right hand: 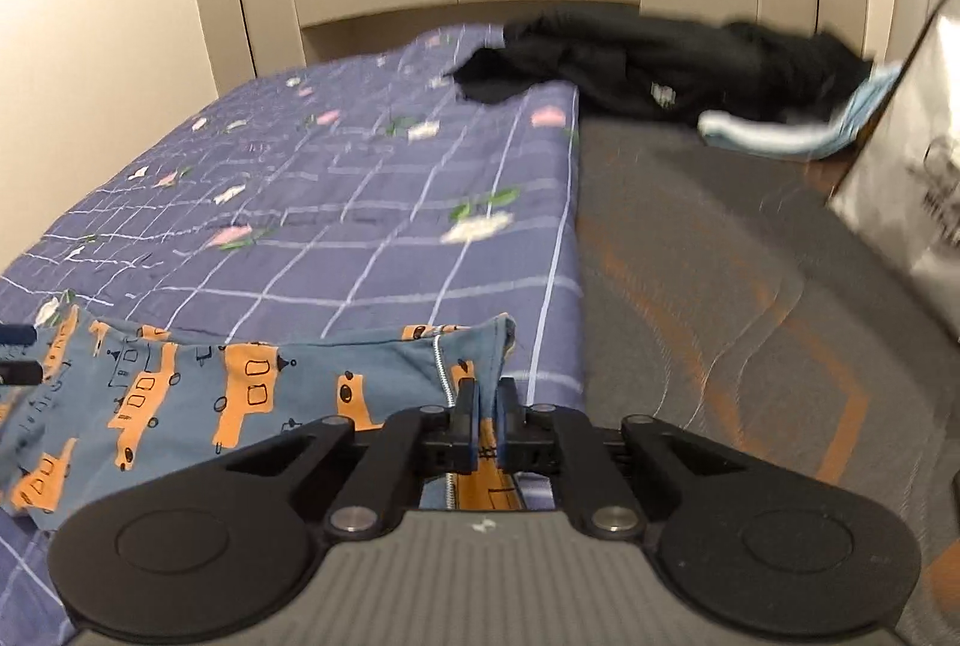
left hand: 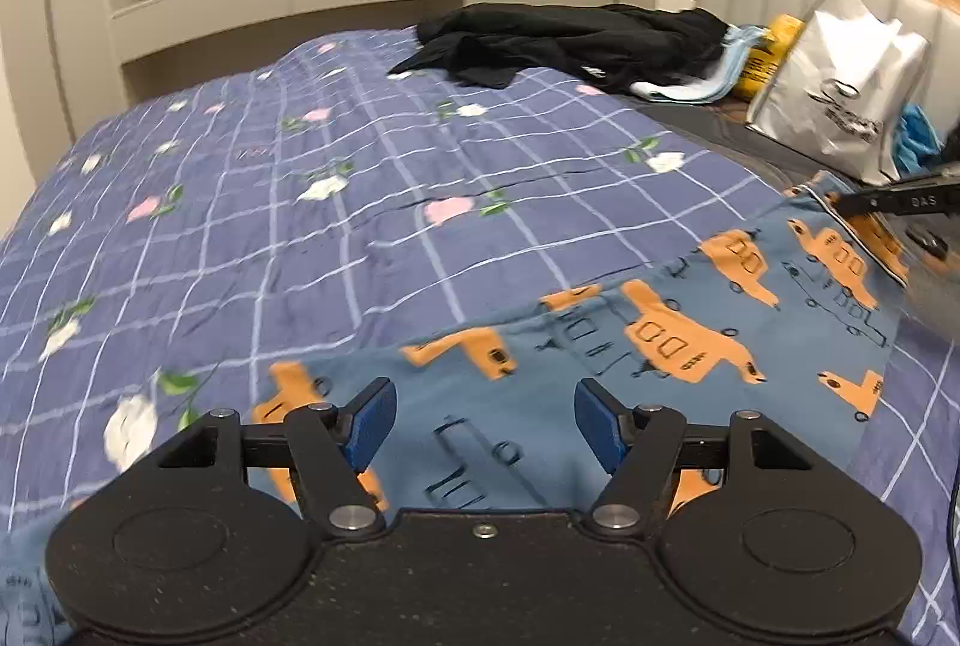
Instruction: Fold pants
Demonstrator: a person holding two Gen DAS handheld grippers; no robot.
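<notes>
- Right wrist view first: our right gripper (right hand: 487, 409) has its pads pressed together on a fold of the pants (right hand: 240, 394) near the hem or waist edge, where a line of white stitching runs down; the cloth passes between the pads, so we read this as a pinch that has taken hold.
- Left wrist view: our left gripper (left hand: 485, 421) stands spread, its blue pads (left hand: 373, 424) wide apart over the pants (left hand: 600, 346) with nothing between them; the cloth lies flat below.
- Step in hand, as we judge it: one end of the pants is gripped on the right while the left has no hold yet; the fold itself looks not yet made.
- Next move, in our judgement: the left gripper must come down on the near edge of the cloth and close on it; then both ends can be lifted and carried over together, kept level so the fabric does not twist.
- The pants are blue with orange vehicles and thin dark outline drawings; they lie spread near the front edge of the bed, on the checked flowered quilt (left hand: 300, 226), reaching toward the quilt's right edge.
- Thin and soft, the fabric will likely sag between the two grips.
- Dark clothes (left hand: 570, 39) lie heaped at the far edge; a silver bag (left hand: 840, 87) stands by the headboard, well apart.
</notes>
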